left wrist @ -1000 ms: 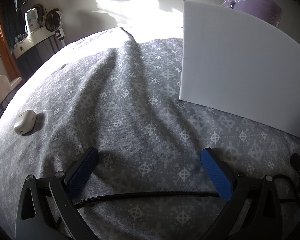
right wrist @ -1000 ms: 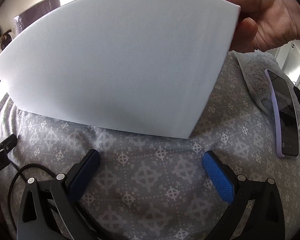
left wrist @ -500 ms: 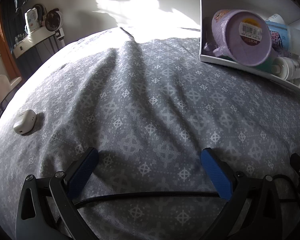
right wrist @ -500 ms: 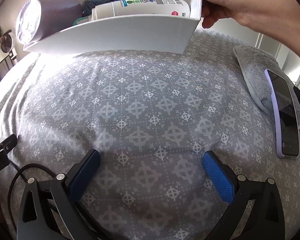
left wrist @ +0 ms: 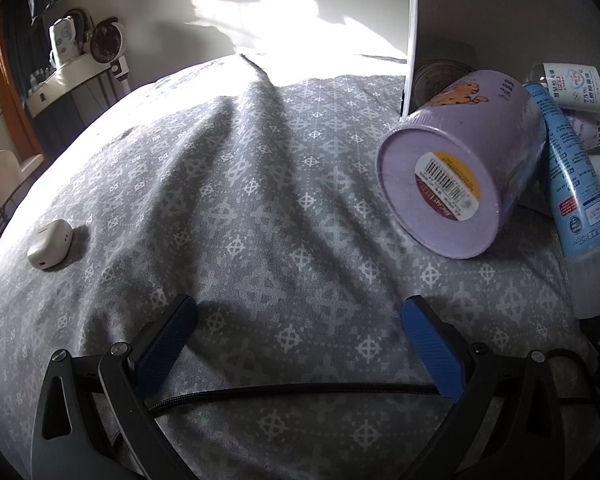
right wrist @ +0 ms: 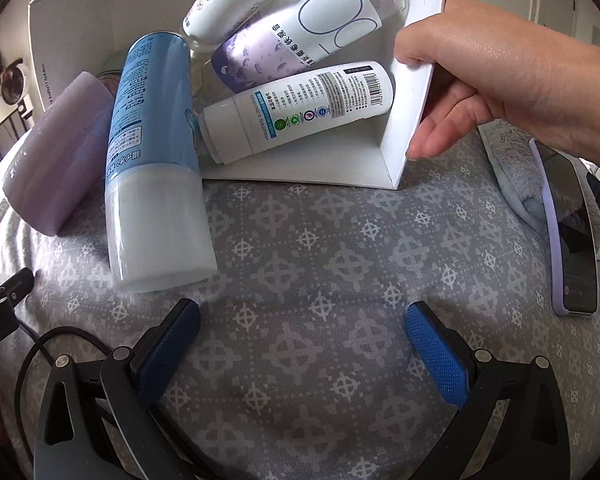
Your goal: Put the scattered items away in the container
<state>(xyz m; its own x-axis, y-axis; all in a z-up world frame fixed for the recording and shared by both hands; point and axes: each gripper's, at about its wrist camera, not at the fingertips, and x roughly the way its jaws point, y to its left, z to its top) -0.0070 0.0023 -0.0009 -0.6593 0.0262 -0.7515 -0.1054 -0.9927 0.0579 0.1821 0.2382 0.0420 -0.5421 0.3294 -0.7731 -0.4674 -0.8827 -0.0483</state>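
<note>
So a hand [right wrist: 496, 80] just tipped the white box [right wrist: 412, 112] over, and the purple cup [left wrist: 460, 160] and blue bottle [right wrist: 152, 168] spilled onto the bed [left wrist: 240, 200]. Both my grippers [left wrist: 298, 344] [right wrist: 302, 344] sit wide apart, holding nothing. Tidying starts now.

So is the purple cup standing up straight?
No, the purple cup lies tipped on its side on the bedspread, its barcoded bottom facing the camera.

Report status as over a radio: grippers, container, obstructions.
Both grippers open, empty. White box tipped by a bare hand; blue bottle, purple cup spilling onto the bed. Nothing blocking.
</note>
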